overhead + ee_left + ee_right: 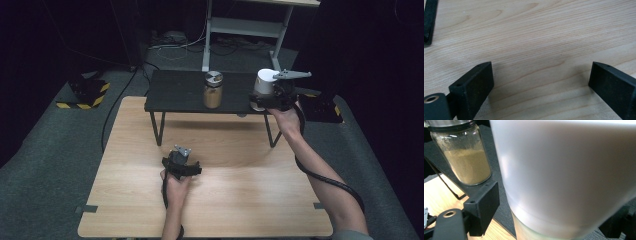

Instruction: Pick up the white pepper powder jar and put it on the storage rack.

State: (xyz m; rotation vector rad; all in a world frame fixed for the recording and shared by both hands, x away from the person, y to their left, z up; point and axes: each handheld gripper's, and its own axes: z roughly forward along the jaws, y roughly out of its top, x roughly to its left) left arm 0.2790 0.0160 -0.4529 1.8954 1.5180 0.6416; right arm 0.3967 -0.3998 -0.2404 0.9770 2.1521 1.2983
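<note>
Standing around the white cup (263, 82) on the shelf (185, 90), the right gripper (272, 97) looks slack-jawed, apparently releasing; the left gripper (181, 162) idles open.

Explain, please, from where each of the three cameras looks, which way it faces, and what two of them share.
High view: sits above the person's side, faces forward and down on the light wooden table and low black shelf; both forearms, left tool and right tool show.
Left gripper view: rides the left tool, faces the wood; open black jaws show.
Right gripper view: rides the right tool, faces the white plastic cup; one jaw shows apart from the cup.
Shared: high and right gripper views both show the cup and glass jar of brown powder.
</note>
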